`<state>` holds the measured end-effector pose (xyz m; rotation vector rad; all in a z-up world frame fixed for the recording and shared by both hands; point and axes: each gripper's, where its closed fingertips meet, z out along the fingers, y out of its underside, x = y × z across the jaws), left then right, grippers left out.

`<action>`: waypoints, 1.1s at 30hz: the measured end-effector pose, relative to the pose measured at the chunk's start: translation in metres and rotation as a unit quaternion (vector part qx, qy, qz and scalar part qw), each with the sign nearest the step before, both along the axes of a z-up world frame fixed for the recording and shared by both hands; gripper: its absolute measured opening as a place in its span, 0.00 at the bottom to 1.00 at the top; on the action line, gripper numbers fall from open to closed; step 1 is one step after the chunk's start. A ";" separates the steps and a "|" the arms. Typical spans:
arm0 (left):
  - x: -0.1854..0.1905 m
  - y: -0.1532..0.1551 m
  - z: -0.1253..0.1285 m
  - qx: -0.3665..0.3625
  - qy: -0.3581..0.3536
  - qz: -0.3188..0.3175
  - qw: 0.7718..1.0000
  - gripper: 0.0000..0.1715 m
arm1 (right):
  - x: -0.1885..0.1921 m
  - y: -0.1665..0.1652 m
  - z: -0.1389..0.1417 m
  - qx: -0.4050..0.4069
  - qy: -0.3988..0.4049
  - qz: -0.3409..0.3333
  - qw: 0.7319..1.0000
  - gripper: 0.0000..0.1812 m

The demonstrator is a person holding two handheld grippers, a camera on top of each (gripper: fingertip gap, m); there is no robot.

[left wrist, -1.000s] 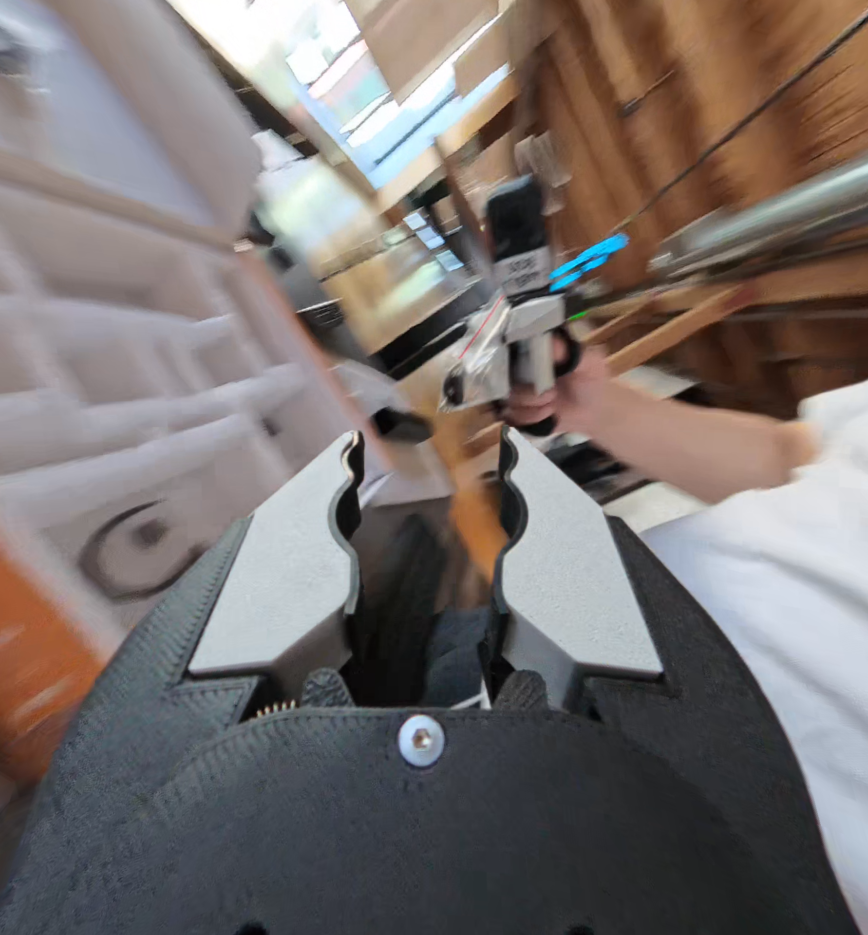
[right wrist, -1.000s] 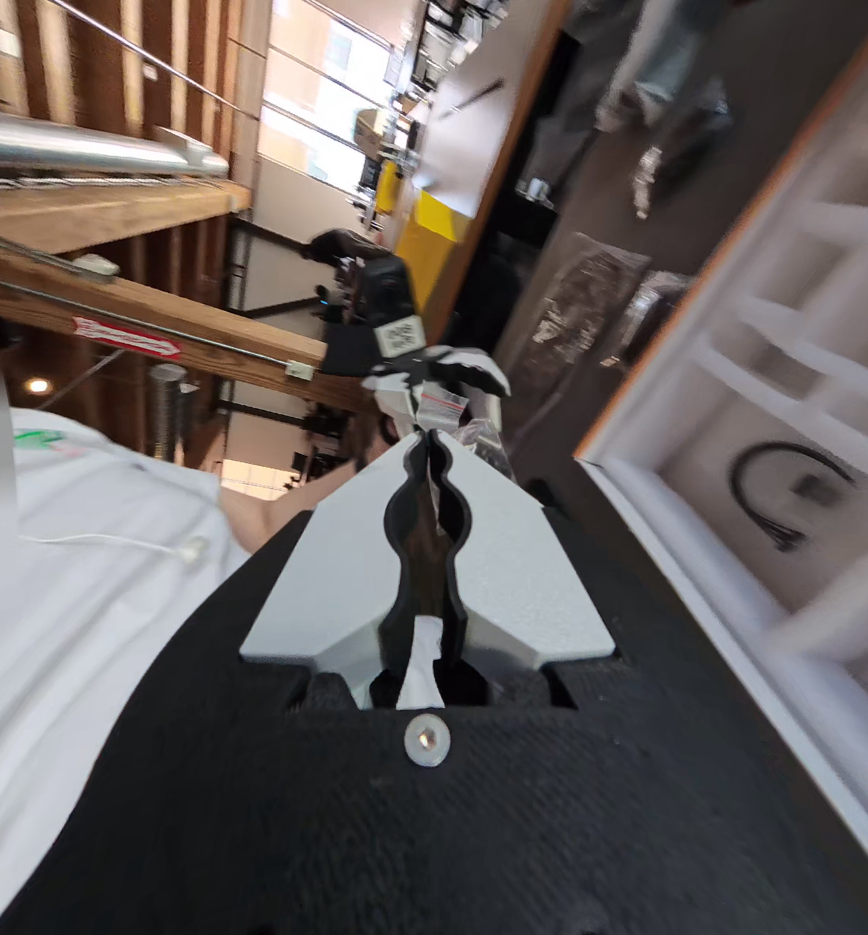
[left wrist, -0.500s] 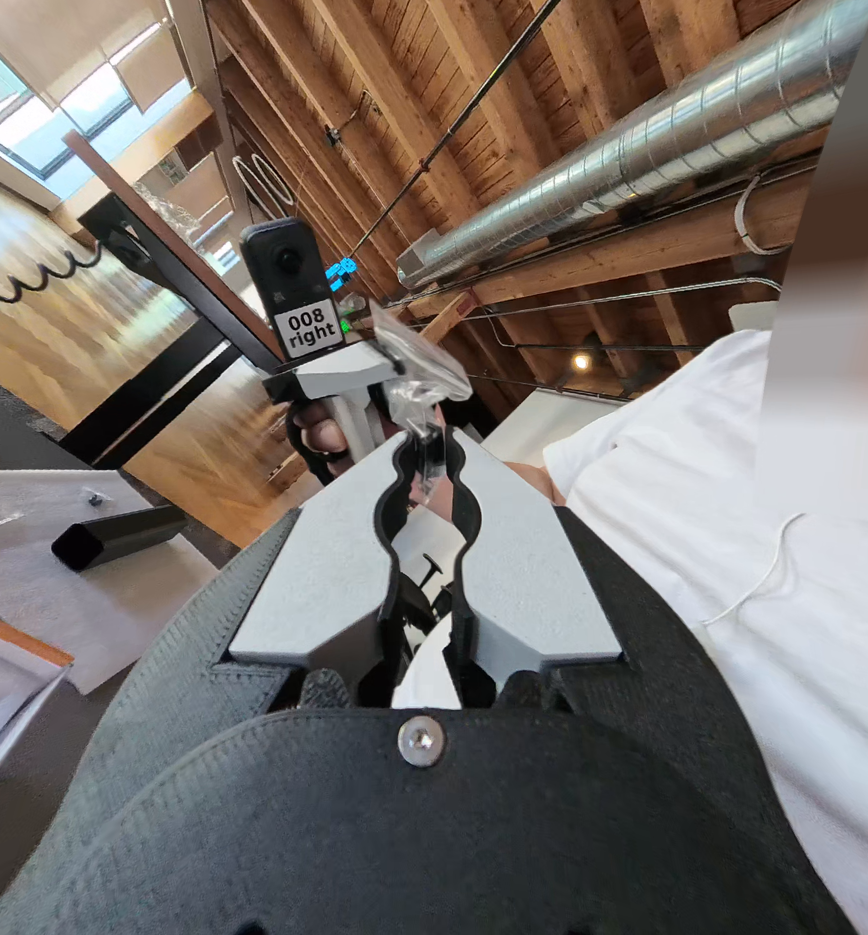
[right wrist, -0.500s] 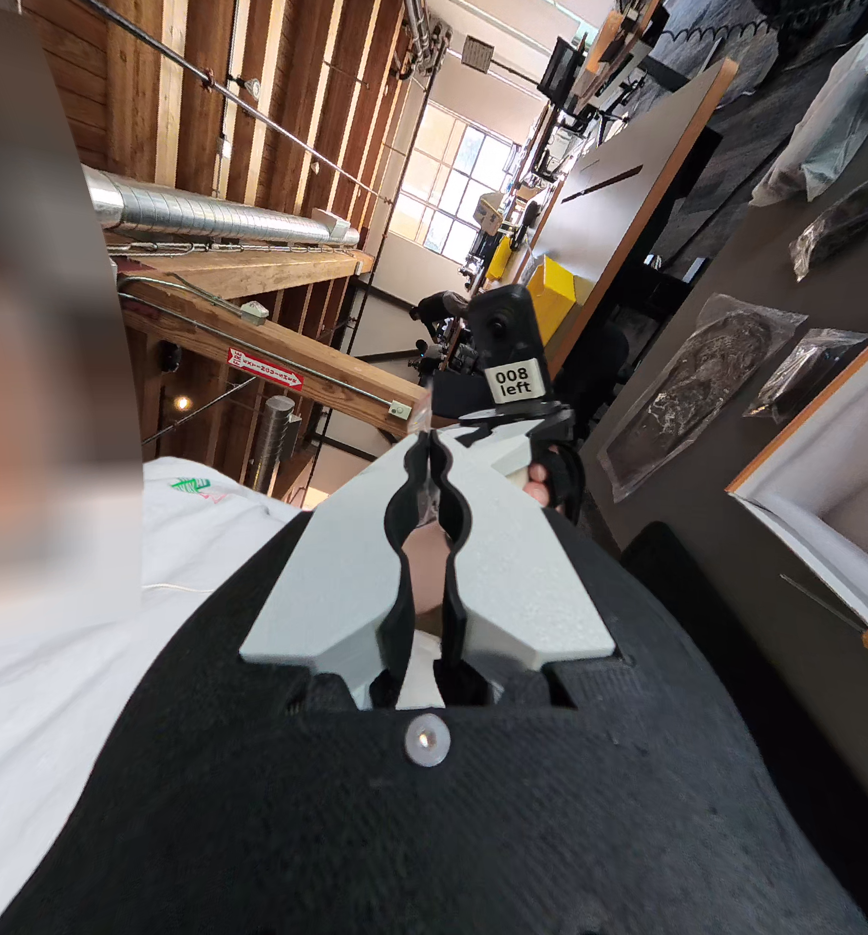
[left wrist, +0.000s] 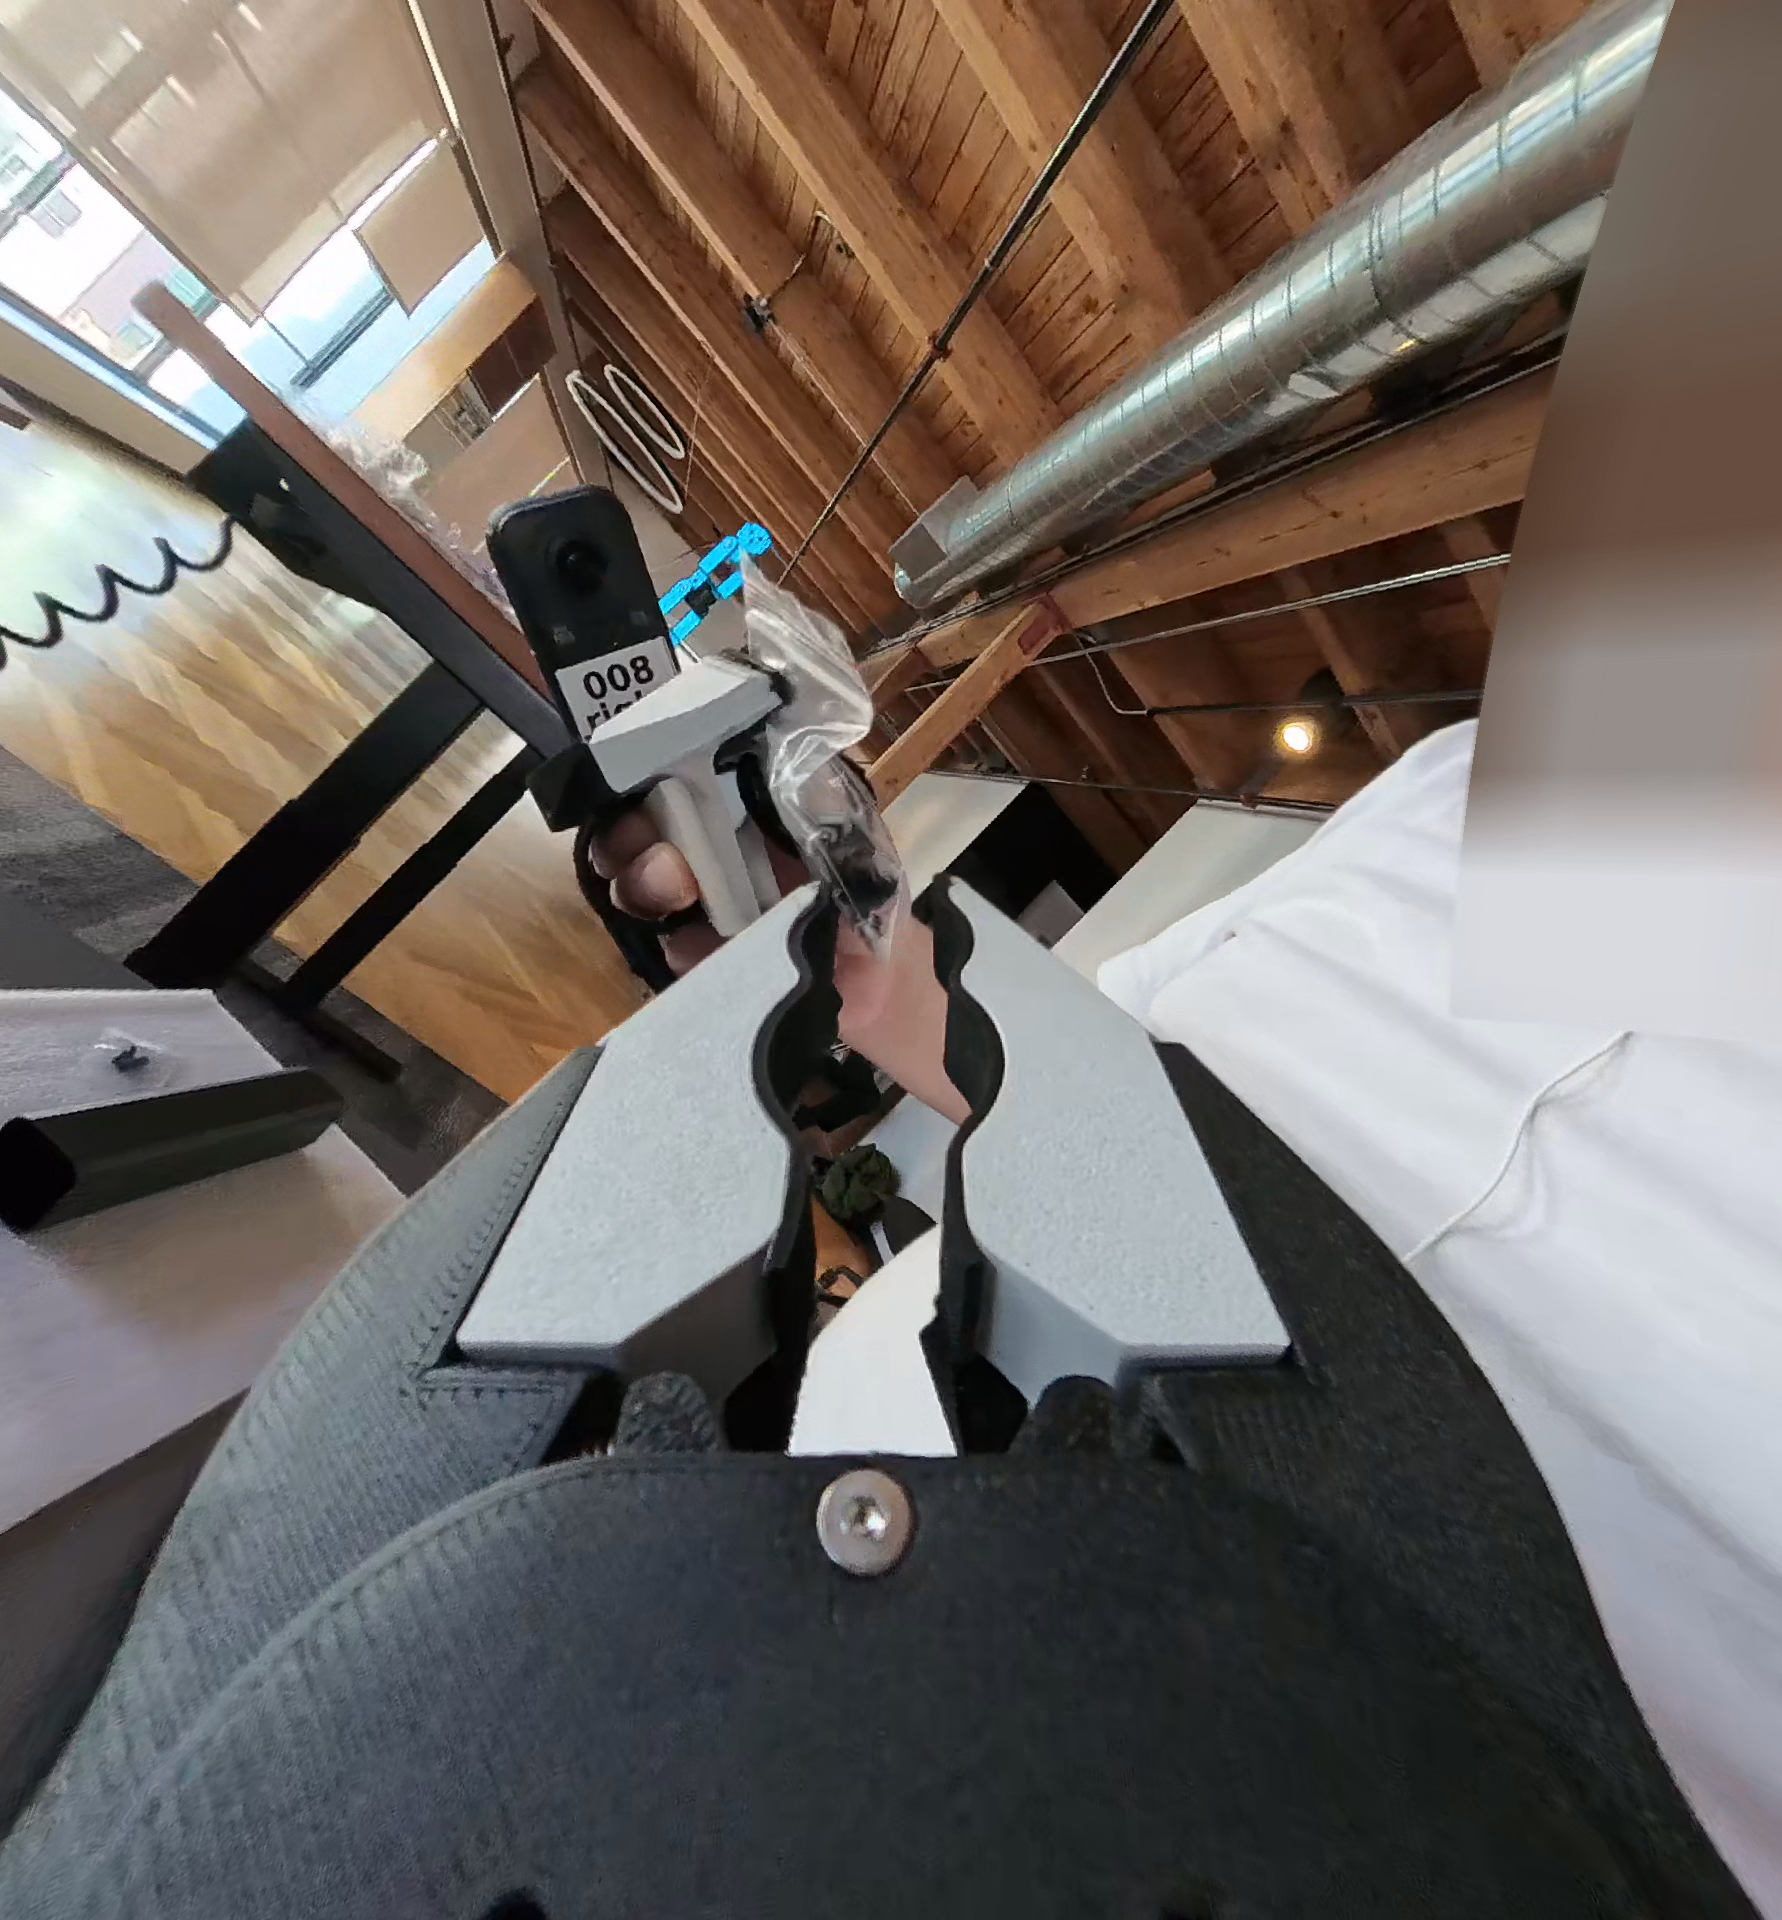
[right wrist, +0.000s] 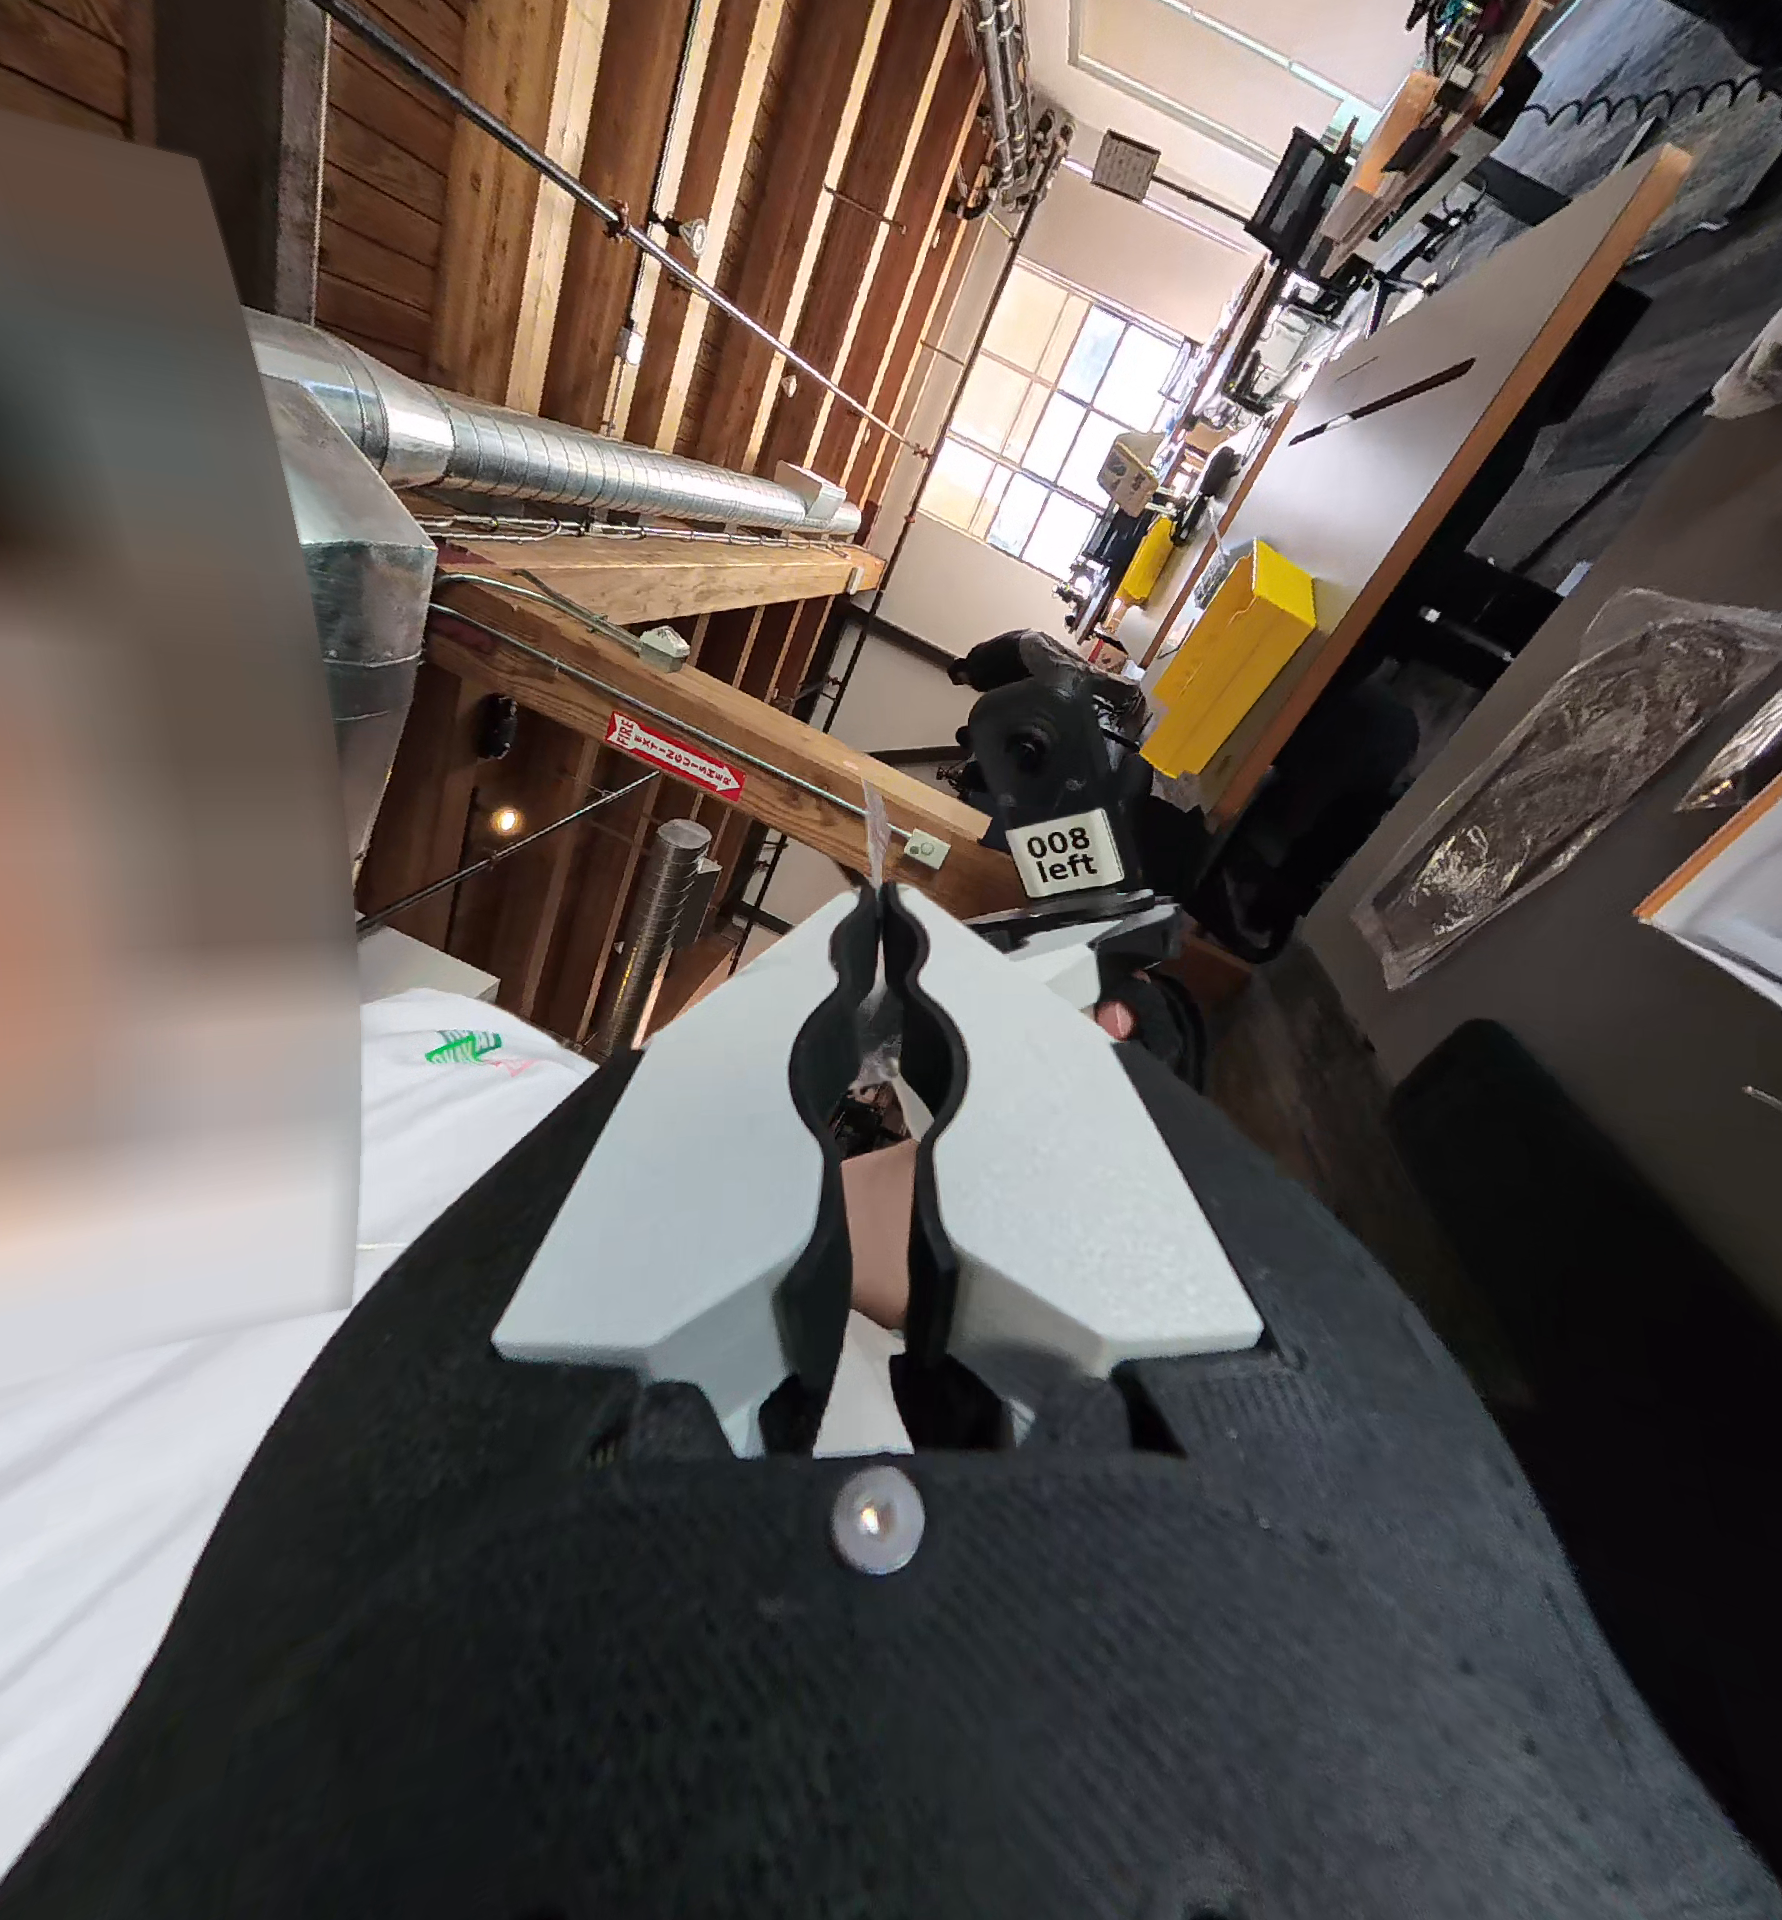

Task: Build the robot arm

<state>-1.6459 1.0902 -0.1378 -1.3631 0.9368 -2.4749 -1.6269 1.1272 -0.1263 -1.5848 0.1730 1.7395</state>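
1. My left gripper (left wrist: pixel 874 902) is raised and pitched upward, its jaws standing parted with a clear gap between the grey fingers (left wrist: pixel 658 1164).
2. My right gripper (right wrist: pixel 882 900) is likewise raised and pitched upward; its fingertips meet at the front, with only the wavy inner profile leaving gaps further back.
3. In the left wrist view the right gripper (left wrist: pixel 778 681) sits ahead of the left one, its handle gripped by my right hand (left wrist: pixel 648 878).
4. In the right wrist view my left hand (right wrist: pixel 1141 1023) is partly visible on the left gripper's handle, close beside the right gripper's fingers (right wrist: pixel 1063 1174).
5. A bare forearm (left wrist: pixel 902 1023) shows between the left jaws.
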 end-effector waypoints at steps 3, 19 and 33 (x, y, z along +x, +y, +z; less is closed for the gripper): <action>0.001 -0.006 -0.006 -0.008 0.008 0.008 1.000 0.10 | 0.002 -0.008 -0.007 -0.009 0.008 0.007 1.000 0.00; -0.092 0.096 -0.155 -0.067 0.215 0.063 0.972 0.05 | 0.021 0.026 -0.183 -0.183 -0.175 -0.049 0.966 0.00; -0.097 0.187 -0.165 0.014 0.219 0.037 0.975 0.18 | -0.015 0.129 -0.138 -0.188 0.073 -0.062 0.978 0.00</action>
